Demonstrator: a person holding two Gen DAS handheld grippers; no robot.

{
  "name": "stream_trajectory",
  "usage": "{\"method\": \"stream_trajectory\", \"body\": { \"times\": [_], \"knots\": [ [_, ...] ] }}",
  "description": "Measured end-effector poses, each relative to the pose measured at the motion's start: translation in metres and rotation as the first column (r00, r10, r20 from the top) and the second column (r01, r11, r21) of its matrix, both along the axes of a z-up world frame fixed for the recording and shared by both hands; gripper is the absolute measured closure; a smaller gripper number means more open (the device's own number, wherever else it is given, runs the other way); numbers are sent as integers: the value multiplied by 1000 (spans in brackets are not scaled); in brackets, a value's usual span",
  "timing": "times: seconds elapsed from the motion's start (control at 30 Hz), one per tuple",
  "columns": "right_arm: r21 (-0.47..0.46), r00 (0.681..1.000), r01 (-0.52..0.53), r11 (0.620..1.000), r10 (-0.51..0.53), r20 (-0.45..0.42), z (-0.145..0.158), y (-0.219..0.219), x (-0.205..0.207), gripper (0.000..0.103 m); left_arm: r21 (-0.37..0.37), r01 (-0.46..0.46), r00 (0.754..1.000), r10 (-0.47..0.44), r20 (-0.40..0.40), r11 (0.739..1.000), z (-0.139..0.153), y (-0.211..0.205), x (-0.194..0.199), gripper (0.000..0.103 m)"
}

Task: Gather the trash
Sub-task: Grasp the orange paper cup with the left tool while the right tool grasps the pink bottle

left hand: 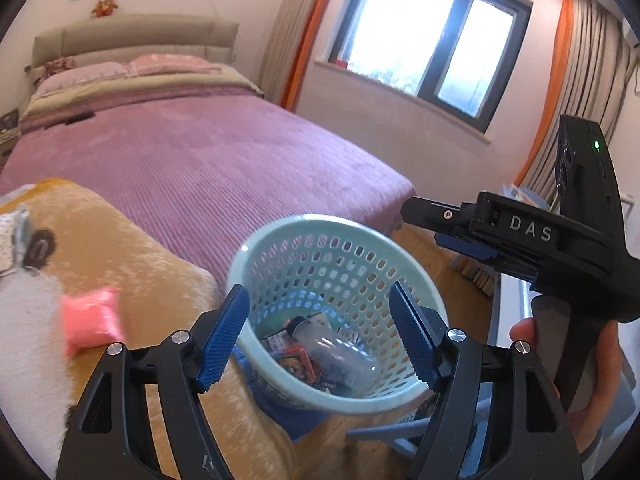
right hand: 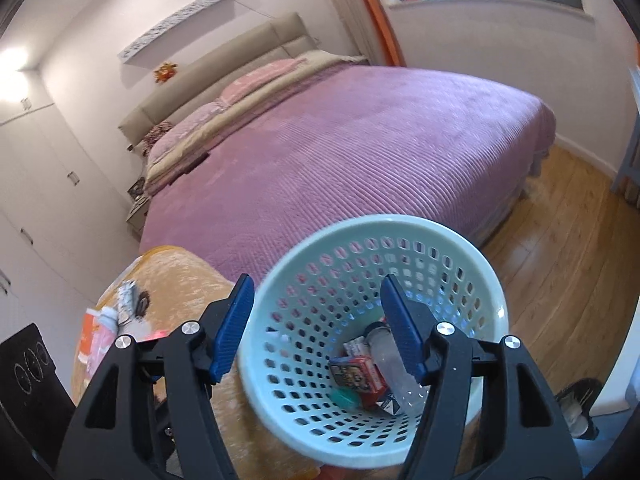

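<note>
Left claw (left hand: 320,336) is released, blue pads (left hand: 224,340) spread wide, nothing pinched between them. Right claw (right hand: 320,328) is likewise released, blue pads (right hand: 236,328) apart and empty; one pad overlaps the basket opening in view, contact can't be told. In the left wrist view the right claw shows side-on at right, a hand (left hand: 596,368) wrapped round its grey grip.

Pale green perforated basket (left hand: 340,312) sits just ahead of both claws, beside the edge of a tan plush-covered surface (left hand: 160,280). It appears tilted, mouth opening up and toward the cameras, long axis running from rim down and away to the base. Whether it rests on the floor or on something blue under it can't be told.

Trash inside, at the bottom: a clear plastic bottle (right hand: 394,368) lying on its side, dark cap end pointing away toward the far wall of the basket, long axis roughly along the basket's slope. Just beside it a red printed small box (right hand: 360,372), a green piece (right hand: 344,398), and other small wrappers, too blurred to name.

On the tan surface, left: a pink packet (left hand: 94,320), blurred, apart from the basket. Further left more loose litter (right hand: 124,312), unclear.

Beyond: bed with purple cover (left hand: 224,160), pink pillows (left hand: 168,66), beige headboard (left hand: 136,36). Wooden floor (right hand: 560,260) right of the bed. Window (left hand: 428,40) with orange-edged curtains (left hand: 560,92) on the far wall.
</note>
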State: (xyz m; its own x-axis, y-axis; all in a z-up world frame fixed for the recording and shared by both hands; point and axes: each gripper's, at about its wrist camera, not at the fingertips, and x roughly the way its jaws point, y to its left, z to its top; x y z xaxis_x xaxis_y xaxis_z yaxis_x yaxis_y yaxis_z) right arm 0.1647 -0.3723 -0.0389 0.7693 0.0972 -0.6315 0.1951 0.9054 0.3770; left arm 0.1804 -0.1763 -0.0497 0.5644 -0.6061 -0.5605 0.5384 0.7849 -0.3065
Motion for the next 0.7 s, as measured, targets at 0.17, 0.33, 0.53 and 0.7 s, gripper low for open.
{"method": "stream_trajectory", "body": {
  "times": [0.17,0.33,0.53,0.7],
  "knots": [
    [-22,996,-73,997,74,45,22,35,-8,41,-46,-63,997,64,41,997,22,44,-15,32],
    [-45,984,-169,985,171,49,30,78,-6,41,-38,-134,985,137,100,990,41,86,-28,31],
    [-61,961,-274,960,276,27,29,140,7,41,2,-295,944,291,158,956,54,159,-33,23],
    [-76,938,-347,935,347,-7,21,188,22,41,24,-439,891,432,138,898,54,231,-16,20]
  ]
}}
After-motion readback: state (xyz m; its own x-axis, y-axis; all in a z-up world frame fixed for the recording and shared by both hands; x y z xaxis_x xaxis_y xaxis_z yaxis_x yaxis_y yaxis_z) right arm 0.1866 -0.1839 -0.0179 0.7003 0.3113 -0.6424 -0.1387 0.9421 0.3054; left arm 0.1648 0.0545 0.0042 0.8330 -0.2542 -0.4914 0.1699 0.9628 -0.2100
